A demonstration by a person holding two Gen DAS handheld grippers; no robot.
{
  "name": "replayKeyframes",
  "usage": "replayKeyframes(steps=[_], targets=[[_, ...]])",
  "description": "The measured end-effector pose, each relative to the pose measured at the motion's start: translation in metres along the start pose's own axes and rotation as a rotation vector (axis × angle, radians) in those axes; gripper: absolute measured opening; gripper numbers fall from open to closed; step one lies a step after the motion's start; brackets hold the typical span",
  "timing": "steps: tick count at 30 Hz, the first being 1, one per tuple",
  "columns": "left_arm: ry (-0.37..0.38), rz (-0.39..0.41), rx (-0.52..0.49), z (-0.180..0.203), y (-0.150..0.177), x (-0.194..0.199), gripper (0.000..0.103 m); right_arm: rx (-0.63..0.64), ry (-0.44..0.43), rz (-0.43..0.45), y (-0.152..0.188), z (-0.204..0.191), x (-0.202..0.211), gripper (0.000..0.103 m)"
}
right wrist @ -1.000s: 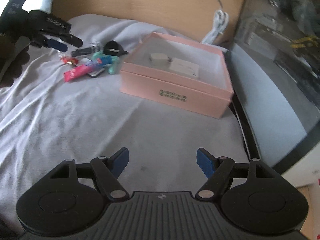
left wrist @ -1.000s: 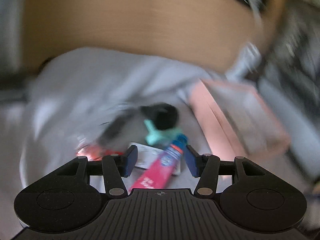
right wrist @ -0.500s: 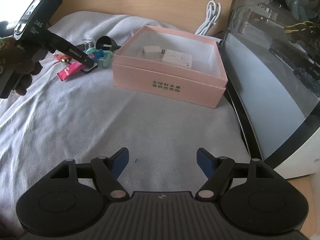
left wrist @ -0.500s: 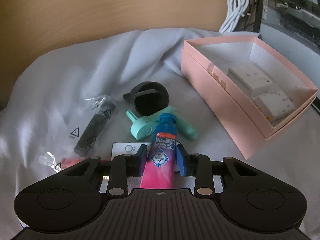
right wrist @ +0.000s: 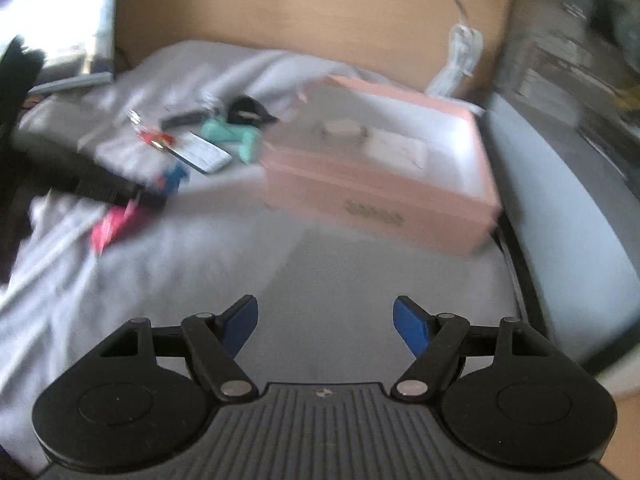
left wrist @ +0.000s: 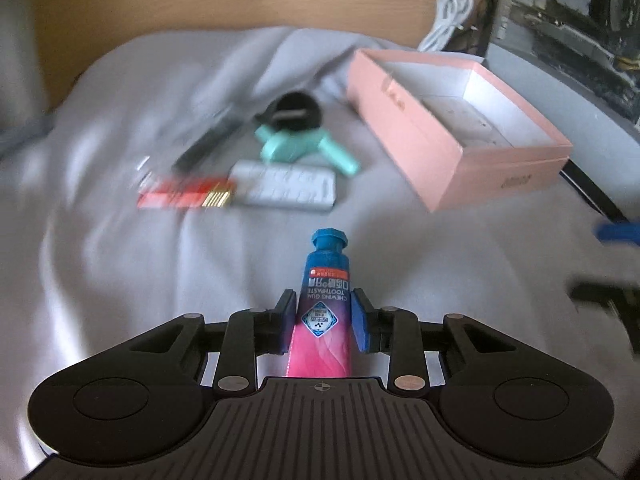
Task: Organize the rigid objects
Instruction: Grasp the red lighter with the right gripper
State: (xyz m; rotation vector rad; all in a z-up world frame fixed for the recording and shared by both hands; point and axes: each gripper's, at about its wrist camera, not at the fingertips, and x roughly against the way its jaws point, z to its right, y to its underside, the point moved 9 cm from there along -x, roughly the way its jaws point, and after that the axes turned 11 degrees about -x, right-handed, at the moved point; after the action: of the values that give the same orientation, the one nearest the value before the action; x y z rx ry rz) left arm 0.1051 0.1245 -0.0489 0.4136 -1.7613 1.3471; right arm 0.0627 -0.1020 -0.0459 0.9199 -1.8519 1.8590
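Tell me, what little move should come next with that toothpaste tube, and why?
Probably carry the toothpaste tube across to the open pink box on its right. The left gripper is closing on the tube, pads against its sides, and it is already clear of the other items on the sheet; the box has bare floor.

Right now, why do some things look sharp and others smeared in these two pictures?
Left wrist view: the toothpaste tube, held between the fingers, is crisp, while the pink box and cloth behind are smeared. Right wrist view: everything beyond its own fingers is blurred; edges bend, fisheye-style.
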Motion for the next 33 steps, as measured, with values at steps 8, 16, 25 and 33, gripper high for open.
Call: replayKeyframes(steps=[8, 16, 25, 33], targets=[[-0.094, -0.027, 0.212, -0.043, 0.051, 0.041, 0.033, 0.097, -0.238, 0.079, -0.079, -0.096, -0.024, 0.075], [-0.091, -0.016, 0.304, -0.057, 0.077, 0.067, 0.033, 0.230, -0.287, -0.023, -0.109, -0.199, -0.130, 0.074], [-0.063, 0.007, 0.305, -0.060, 0.078, 0.068, 0.033, 0.321, -0.299, -0.090, -0.102, -0.247, -0.174, 0.028], [-0.042, 0.011, 0.282, -0.054, 0.067, 0.060, 0.033, 0.225, -0.328, -0.152, -0.075, -0.208, -0.128, 0.022]])
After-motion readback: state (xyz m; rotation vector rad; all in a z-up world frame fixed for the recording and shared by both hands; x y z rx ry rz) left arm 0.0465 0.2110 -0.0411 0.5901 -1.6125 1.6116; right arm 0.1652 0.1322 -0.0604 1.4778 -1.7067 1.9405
